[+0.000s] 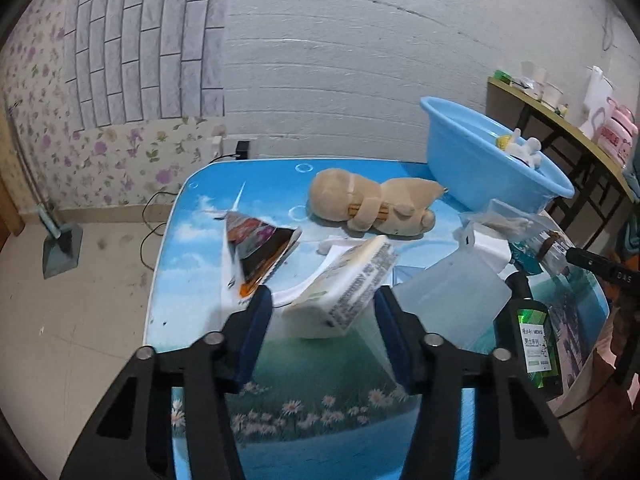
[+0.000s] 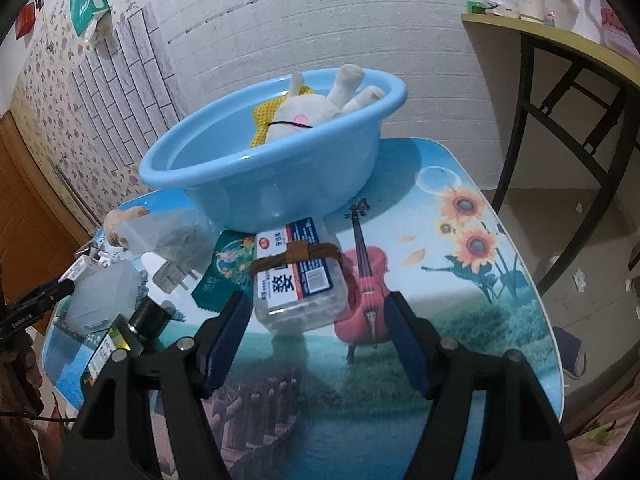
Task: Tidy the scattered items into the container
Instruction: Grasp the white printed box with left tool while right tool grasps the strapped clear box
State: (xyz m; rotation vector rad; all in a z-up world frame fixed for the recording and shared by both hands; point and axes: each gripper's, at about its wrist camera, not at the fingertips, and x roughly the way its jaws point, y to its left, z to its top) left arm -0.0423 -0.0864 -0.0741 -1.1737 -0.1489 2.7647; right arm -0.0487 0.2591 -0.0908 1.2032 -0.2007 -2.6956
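Note:
A blue basin [image 1: 480, 160] [image 2: 280, 168] stands at the table's far side with a white plush rabbit [image 2: 316, 112] and a yellow item inside. My left gripper [image 1: 324, 300] is open, its jaws on either side of a white printed pack [image 1: 348, 284] lying on the table. My right gripper [image 2: 316, 312] is open, with a clear plastic box with a brown band [image 2: 298, 280] just ahead between its jaws. A tan plush dog [image 1: 376, 204], a colourful opened packet [image 1: 260, 252], a green bottle [image 1: 536, 344] and a translucent lidded box [image 1: 452, 292] lie scattered.
The table [image 2: 460, 280] has a printed picture top with rounded edges. A plug adapter [image 2: 172, 276], a teal sachet [image 2: 228, 260] and a clear bag [image 2: 172, 232] lie left of the banded box. A yellow-topped side table [image 2: 560, 44] stands at the right.

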